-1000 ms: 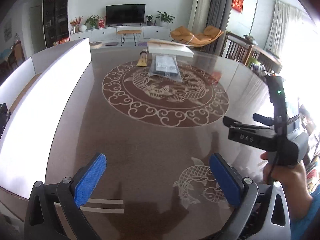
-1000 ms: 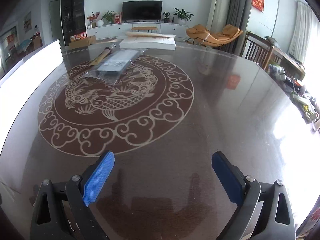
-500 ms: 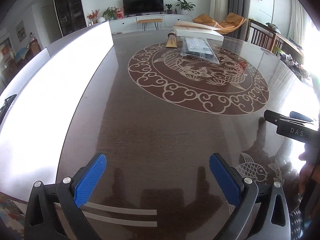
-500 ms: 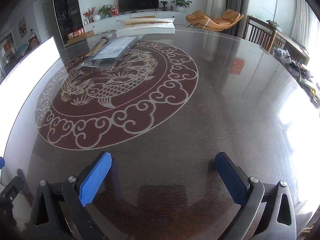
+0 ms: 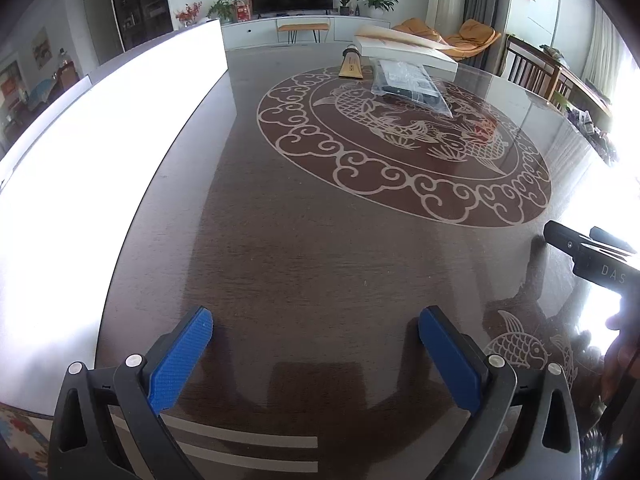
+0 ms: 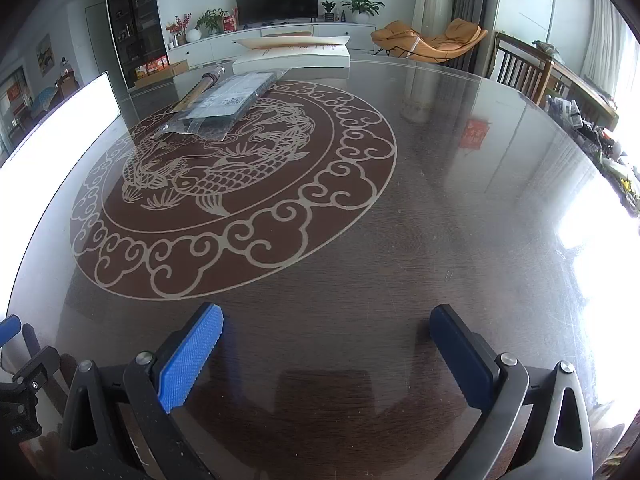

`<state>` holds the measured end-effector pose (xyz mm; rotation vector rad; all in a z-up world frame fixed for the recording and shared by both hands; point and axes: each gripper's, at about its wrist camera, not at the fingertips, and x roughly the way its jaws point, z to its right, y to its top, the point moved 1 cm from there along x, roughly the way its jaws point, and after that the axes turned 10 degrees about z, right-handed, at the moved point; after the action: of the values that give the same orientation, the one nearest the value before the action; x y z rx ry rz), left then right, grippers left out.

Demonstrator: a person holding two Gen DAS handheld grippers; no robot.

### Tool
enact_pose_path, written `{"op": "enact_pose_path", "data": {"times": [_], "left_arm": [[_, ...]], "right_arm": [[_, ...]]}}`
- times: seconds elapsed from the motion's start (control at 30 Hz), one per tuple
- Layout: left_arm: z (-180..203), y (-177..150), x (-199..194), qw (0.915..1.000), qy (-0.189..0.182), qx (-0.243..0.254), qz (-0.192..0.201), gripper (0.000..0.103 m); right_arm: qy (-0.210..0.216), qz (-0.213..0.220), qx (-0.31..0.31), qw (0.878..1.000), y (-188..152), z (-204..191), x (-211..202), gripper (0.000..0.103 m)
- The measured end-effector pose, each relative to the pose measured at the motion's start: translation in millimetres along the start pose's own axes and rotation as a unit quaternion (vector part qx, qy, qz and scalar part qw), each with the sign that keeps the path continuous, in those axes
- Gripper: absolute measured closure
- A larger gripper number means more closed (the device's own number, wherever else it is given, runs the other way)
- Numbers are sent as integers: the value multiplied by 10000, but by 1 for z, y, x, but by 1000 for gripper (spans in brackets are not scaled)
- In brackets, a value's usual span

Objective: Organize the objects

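Note:
At the far side of the dark round table (image 5: 320, 248) lie a clear plastic bag with a dark flat item (image 5: 408, 82), a tan rolled fan or scroll (image 5: 351, 65) and a white flat box (image 5: 404, 50). The same bag (image 6: 224, 102), roll (image 6: 198, 90) and box (image 6: 292, 56) show in the right wrist view. My left gripper (image 5: 316, 334) is open and empty over the near table edge. My right gripper (image 6: 326, 334) is open and empty, also near the front edge. Both are far from the objects.
A bright white board (image 5: 100, 148) runs along the table's left side. The right gripper's body (image 5: 592, 256) and hand show at the left view's right edge. Wooden chairs (image 6: 520, 68) stand at the far right.
The left gripper has swung left and forward, so the white board now fills more of its left side. The right gripper shifted slightly. Both stay open.

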<state>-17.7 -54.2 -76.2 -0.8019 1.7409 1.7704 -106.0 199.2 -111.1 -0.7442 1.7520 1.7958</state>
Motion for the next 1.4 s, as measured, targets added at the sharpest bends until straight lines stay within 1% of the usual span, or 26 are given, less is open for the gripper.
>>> {"op": "enact_pose_path", "data": {"times": [0.23, 0.4, 0.5, 0.6, 0.63, 0.7, 0.83, 0.9, 0.93, 1.0, 1.07, 1.2, 1.3, 1.4], "left_arm": [[-1, 9, 9, 9999, 99, -98, -77, 0], [-2, 11, 11, 9997, 150, -166, 91, 0], [-2, 12, 12, 9995, 189, -205, 114, 0], [-3, 19, 20, 9997, 151, -159, 107, 0], [-5, 23, 23, 9998, 131, -139, 94, 0], [-10, 33, 33, 9999, 82, -87, 94, 0], [-26, 49, 48, 9999, 50, -73, 133, 0], [-30, 52, 50, 9999, 1, -37, 143, 0], [-29, 52, 49, 9999, 11, -40, 160, 0], [-29, 51, 48, 9998, 65, -54, 186, 0], [-29, 51, 48, 9998, 74, -73, 197, 0], [-29, 50, 47, 9997, 75, -72, 198, 0], [-29, 50, 47, 9998, 75, -74, 197, 0], [-29, 50, 47, 9998, 75, -74, 197, 0]], "right_arm": [[2, 3, 3, 10000, 0, -2, 1, 0], [4, 3, 2, 10000, 0, -2, 1, 0], [-3, 40, 2, 10000, -1, -3, 0, 0], [17, 25, -34, 10000, -1, -4, 2, 0], [83, -59, -79, 9999, 1, -4, 4, 0], [247, -374, -214, 9988, 6, -3, 9, 0], [380, -935, -394, 9941, 19, -4, 21, 0], [521, -1150, -585, 9903, 30, -7, 33, 0], [540, -1164, -594, 9900, 38, -7, 40, 0], [583, -921, -456, 9930, 62, -8, 51, 0], [714, -670, -289, 9948, 92, -16, 66, 0], [979, -483, 111, 9940, 154, -48, 108, 0], [922, -580, 270, 9937, 185, -77, 145, 0], [825, -804, 329, 9928, 198, -104, 176, 0]]}}
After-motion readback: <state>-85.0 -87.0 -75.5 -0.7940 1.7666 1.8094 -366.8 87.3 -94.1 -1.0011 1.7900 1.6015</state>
